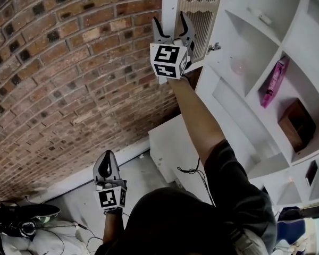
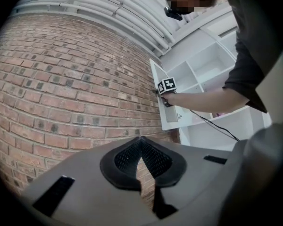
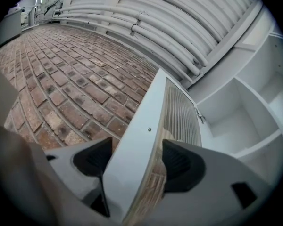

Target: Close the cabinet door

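The cabinet door stands swung out toward the brick wall, with only a wedge of room seen between them. Its edge is occupied by the right gripper, clamped across both faces. The compartment just beside the door is bare — free passage is offered there. Compartments further right are partly filled by a pink box and a brown box. Below, the way is narrowed by a low white cabinet, and floor clutter is found near the left gripper, pads pressed together.
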`<state>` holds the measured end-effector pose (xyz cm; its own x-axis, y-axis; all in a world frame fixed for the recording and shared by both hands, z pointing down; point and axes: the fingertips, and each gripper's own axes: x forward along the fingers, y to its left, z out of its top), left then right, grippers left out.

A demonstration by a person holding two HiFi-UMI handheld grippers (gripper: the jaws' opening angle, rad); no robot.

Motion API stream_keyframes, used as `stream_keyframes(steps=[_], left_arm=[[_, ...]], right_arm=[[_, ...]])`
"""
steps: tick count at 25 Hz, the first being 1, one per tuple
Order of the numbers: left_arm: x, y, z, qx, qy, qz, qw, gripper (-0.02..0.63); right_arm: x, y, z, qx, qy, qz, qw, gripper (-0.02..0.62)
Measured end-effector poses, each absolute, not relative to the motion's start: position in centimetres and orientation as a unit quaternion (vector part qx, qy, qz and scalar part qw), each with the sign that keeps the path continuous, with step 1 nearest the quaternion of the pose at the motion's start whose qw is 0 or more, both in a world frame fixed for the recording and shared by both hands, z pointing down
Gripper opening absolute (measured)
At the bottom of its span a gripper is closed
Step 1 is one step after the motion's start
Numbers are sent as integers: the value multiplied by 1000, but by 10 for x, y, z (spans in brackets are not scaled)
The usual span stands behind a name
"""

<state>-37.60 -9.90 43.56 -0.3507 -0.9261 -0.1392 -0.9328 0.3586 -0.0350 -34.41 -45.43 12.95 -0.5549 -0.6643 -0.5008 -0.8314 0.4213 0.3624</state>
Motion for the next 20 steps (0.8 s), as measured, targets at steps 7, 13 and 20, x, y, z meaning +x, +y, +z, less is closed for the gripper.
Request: stream_keyframes(steps=[7,13,20], left_arm=[[-366,-106,440,-586,807,28,68,2],[-352,-116,444,-612,788,32,67,2],[-327,-135,450,-652,755,30,55,2]], right_arm=[[-310,-432,130,-432,834,310,148,310],[-267,-417,132,-416,846,294,158,284],[-214,-402,135,-426,831,326,146,181]])
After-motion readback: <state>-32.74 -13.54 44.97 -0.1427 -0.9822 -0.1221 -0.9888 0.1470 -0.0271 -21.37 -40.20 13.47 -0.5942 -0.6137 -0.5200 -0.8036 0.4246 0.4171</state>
